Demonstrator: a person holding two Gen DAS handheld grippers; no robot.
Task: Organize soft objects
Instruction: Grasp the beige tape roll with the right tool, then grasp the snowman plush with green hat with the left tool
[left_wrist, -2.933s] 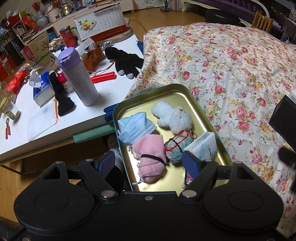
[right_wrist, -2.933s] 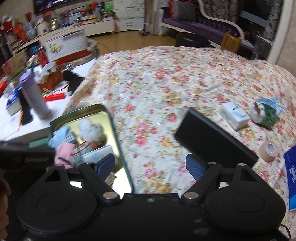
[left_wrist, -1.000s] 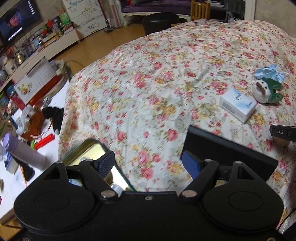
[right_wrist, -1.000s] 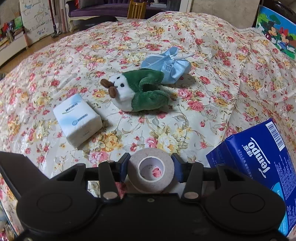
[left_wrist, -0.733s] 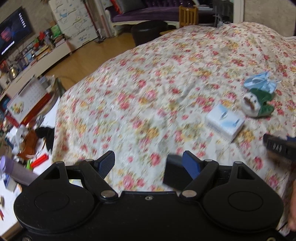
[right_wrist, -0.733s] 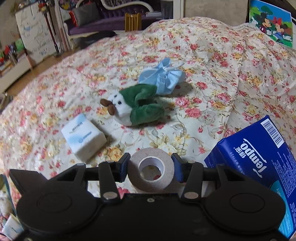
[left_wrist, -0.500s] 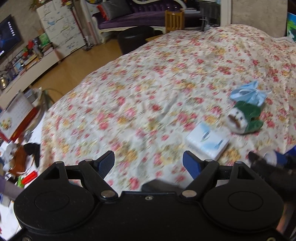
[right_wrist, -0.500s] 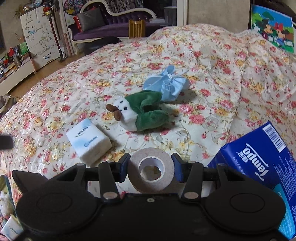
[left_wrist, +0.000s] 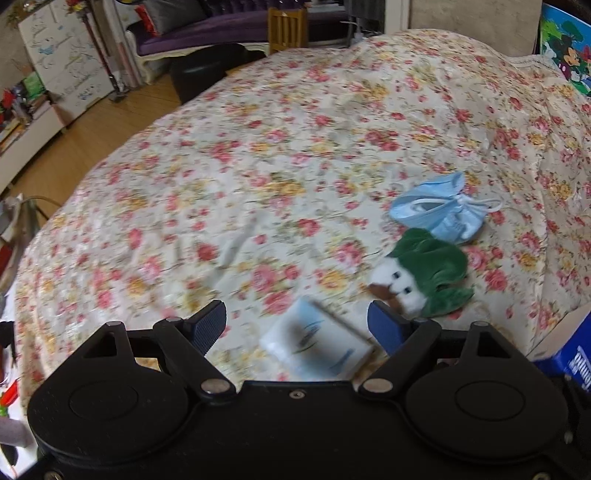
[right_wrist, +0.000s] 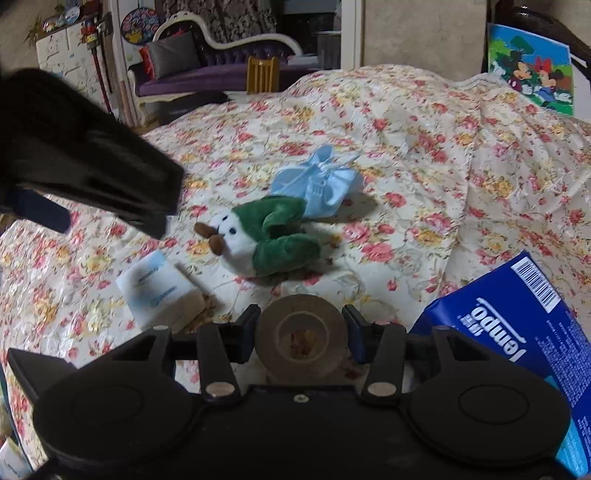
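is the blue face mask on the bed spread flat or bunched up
Bunched up: the blue face mask is crumpled into a lump with its ear loops knotted on top, beside the green plush toy.

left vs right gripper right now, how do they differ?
The left gripper has its fingers spread with nothing pressed between them; the right gripper is shut on the beige roll of tape. The left's fingers have just been opening and frame the small white tissue pack lying on the floral quilt; the right's frame only the roll. Both point down at the quilt.
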